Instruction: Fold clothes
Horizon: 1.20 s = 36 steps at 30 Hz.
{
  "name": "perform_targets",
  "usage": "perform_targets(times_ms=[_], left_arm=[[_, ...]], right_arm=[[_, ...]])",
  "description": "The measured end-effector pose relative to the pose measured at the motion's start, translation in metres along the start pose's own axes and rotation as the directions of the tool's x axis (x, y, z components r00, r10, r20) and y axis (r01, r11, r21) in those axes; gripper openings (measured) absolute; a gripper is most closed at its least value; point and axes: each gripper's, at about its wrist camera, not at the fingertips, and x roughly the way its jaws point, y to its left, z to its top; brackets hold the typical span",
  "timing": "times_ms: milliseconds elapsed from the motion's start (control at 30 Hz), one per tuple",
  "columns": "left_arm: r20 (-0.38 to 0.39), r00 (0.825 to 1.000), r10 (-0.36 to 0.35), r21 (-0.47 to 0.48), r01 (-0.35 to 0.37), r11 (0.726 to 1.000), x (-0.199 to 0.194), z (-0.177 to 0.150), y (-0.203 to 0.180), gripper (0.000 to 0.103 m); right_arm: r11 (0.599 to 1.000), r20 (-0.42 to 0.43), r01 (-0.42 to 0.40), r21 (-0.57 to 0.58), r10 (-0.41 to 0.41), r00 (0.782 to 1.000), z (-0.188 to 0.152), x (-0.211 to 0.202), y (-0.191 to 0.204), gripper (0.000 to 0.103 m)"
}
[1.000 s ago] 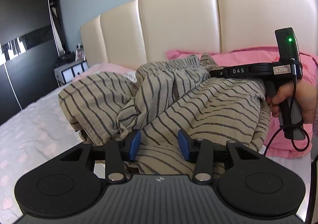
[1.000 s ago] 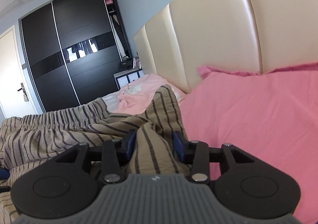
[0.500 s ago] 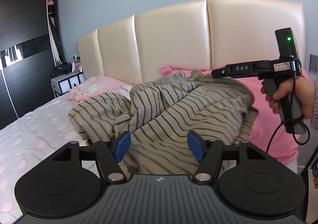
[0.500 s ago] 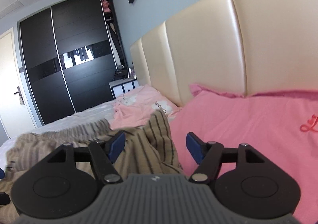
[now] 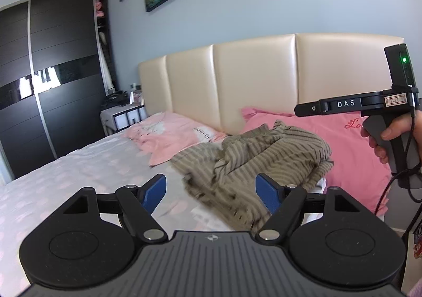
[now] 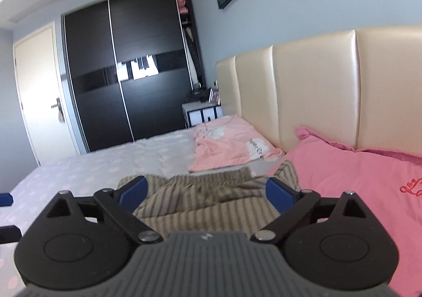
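striped garment [image 5: 258,162] on bed [image 5: 79,178], against pillow [image 5: 350,144] | headboard [image 5: 250,80] behind | wardrobe [image 5: 39,86] left

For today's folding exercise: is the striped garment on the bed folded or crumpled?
Crumpled: the striped garment lies bunched in an uneven heap against the pink pillow.

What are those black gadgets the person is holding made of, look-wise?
Each gripper, left gripper and right gripper, has a black body with two round discs, a ribbed grey centre and blue finger pads. Seen sideways, the right one shows white "DAS" lettering, a green light and a black cable.
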Motion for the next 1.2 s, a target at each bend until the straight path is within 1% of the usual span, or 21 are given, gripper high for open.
perform_targets(times_ms=[33,133,167,233,333,400,500,600,700,767,833,900,1033,1133,1200], left_arm=[[-0.007,1.0,0.011,-0.006,-0.011,1.0,-0.008,-0.001,0.003,0.074],[-0.027,0.999,0.033,-0.035,-0.034,0.999,-0.033,-0.01,0.013,0.075],[-0.033,0.999,0.038,-0.045,-0.04,0.998,-0.041,-0.013,0.017,0.075],[-0.045,0.998,0.054,-0.06,-0.056,0.997,-0.055,-0.022,0.024,0.077],[-0.071,0.993,0.095,-0.075,-0.1,0.992,-0.073,-0.039,0.033,0.079],[-0.09,0.988,0.123,-0.093,-0.131,0.987,-0.083,-0.051,0.041,0.079],[-0.122,0.982,0.145,-0.125,-0.16,0.979,-0.096,-0.071,0.054,0.079],[-0.154,0.974,0.168,-0.164,-0.193,0.967,-0.109,-0.089,0.068,0.079],[-0.164,0.969,0.186,-0.207,-0.218,0.954,-0.124,-0.106,0.079,0.079],[-0.173,0.963,0.205,-0.231,-0.242,0.942,-0.135,-0.118,0.085,0.079],[-0.177,0.956,0.234,-0.245,-0.273,0.93,-0.145,-0.129,0.09,0.079],[-0.173,0.945,0.276,-0.248,-0.313,0.917,-0.156,-0.141,0.09,0.08],[-0.164,0.922,0.351,-0.273,-0.384,0.882,-0.176,-0.169,0.09,0.08],[-0.174,0.899,0.402,-0.308,-0.438,0.845,-0.189,-0.194,0.092,0.08],[-0.178,0.878,0.444,-0.332,-0.478,0.813,-0.197,-0.211,0.09,0.08]], right_arm=[[1.0,-0.024,0.011,-0.009,-0.012,1.0,-0.001,-0.004,0.01,0.099],[0.996,-0.095,0.081,-0.039,-0.085,0.992,-0.007,-0.016,0.037,0.1],[0.993,-0.108,0.098,-0.067,-0.105,0.989,-0.01,-0.02,0.046,0.1],[0.986,-0.104,0.104,-0.128,-0.117,0.988,-0.021,-0.03,0.063,0.1],[0.977,-0.126,0.105,-0.186,-0.13,0.983,-0.038,-0.045,0.085,0.1],[0.974,-0.14,0.092,-0.205,-0.123,0.982,-0.054,-0.055,0.099,0.1],[0.969,-0.151,0.076,-0.235,-0.114,0.982,-0.078,-0.071,0.118,0.1],[0.959,-0.169,0.098,-0.266,-0.147,0.975,-0.102,-0.082,0.137,0.1],[0.968,-0.188,0.068,-0.243,-0.116,0.975,-0.125,-0.089,0.15,0.1],[0.982,-0.19,0.047,-0.182,-0.082,0.978,-0.143,-0.096,0.156,0.1],[0.991,-0.207,0.04,-0.13,-0.066,0.976,-0.158,-0.098,0.164,0.1],[0.99,-0.217,0.056,-0.13,-0.083,0.973,-0.172,-0.099,0.177,0.1],[0.99,-0.211,0.031,-0.137,-0.06,0.976,-0.194,-0.109,0.209,0.1],[0.992,-0.195,-0.015,-0.127,-0.01,0.981,-0.208,-0.117,0.235,0.1],[0.989,-0.181,-0.052,-0.139,0.027,0.983,-0.218,-0.125,0.255,0.1]])
